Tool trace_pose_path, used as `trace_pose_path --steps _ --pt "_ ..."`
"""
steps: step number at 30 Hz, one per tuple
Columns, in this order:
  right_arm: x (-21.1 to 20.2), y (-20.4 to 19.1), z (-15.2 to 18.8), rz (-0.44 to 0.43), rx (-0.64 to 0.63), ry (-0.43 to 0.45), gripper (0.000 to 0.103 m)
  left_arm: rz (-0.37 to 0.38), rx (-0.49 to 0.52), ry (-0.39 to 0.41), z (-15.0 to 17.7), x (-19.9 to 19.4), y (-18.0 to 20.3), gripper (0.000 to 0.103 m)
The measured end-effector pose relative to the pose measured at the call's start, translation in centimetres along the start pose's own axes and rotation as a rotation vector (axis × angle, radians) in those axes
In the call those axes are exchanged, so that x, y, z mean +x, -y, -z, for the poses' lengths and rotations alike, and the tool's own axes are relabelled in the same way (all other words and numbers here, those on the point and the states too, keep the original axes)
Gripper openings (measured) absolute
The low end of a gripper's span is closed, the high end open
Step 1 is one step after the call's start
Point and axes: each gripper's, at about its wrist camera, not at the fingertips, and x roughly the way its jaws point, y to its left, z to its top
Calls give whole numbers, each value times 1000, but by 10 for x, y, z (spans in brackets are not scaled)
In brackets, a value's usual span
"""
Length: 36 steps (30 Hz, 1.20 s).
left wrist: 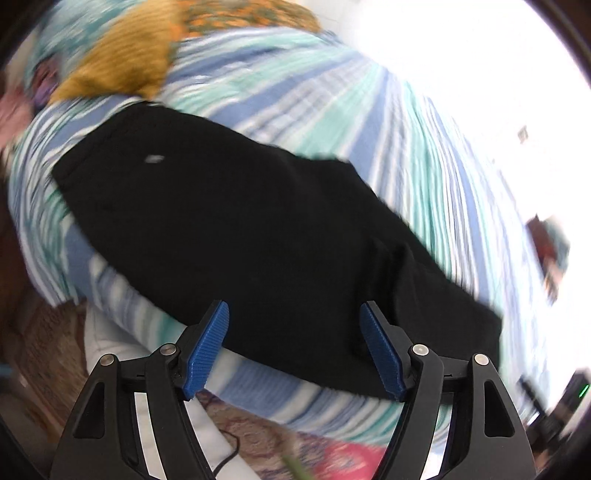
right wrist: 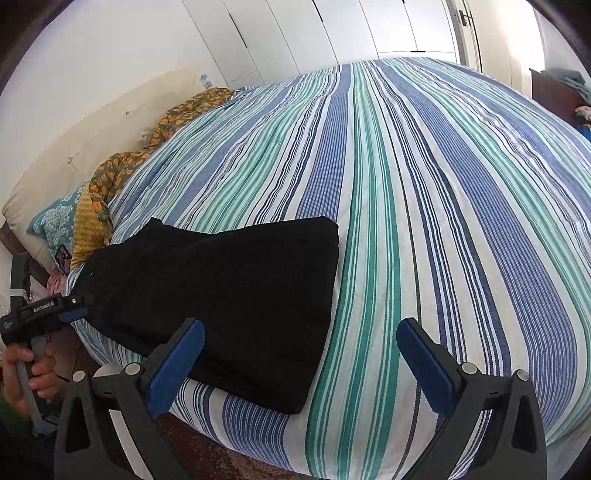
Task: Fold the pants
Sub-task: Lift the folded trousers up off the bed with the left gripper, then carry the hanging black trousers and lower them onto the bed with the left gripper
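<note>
My left camera looks steeply down over the bed's (left wrist: 424, 147) near edge, close above the black pants (left wrist: 240, 229), blurred. My right camera sits further back, facing along the striped bed (right wrist: 424, 203) toward the white wardrobe (right wrist: 295, 33). Both views share the pants (right wrist: 229, 291) and bedspread.

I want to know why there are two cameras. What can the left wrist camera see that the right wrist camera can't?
Only the left wrist view shows the left gripper head-on, open and empty, and the patterned rug below the bed edge, though the picture is blurred.

Only the right wrist view shows the open right gripper, the white wardrobe doors, and the hand holding the left gripper from the side.

Both show the black pants lying on the striped bedspread, with the mustard pillow nearby.
</note>
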Motion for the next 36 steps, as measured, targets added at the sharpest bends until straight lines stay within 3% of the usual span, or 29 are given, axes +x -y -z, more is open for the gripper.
trace_pose_path --steps 5,7,10,15,23,31,32,33,36 --pt "4 -2 2 -4 -7 -17 103 109 -431 123 -27 -21 -117 75" --pt "7 -3 2 -6 -11 -27 103 119 -523 155 -35 -21 -149 71" --pt "9 -7 5 -5 -29 -42 103 117 -607 179 -48 -15 -186 55" --pt "13 -11 8 4 -44 -64 103 59 -656 188 -64 1 -213 43" --pt "19 -9 11 21 -43 -94 103 -8 -605 134 -77 27 -205 43" --pt "24 -14 15 28 -66 -115 103 -119 -543 185 -75 9 -187 43" --pt "25 -14 15 27 -66 -117 103 -129 -530 182 -75 9 -186 41" --pt "26 -14 16 26 -66 -120 103 -134 -514 176 -76 11 -185 30" --pt "28 -16 18 27 -75 -130 103 -157 -474 166 -81 15 -183 22"
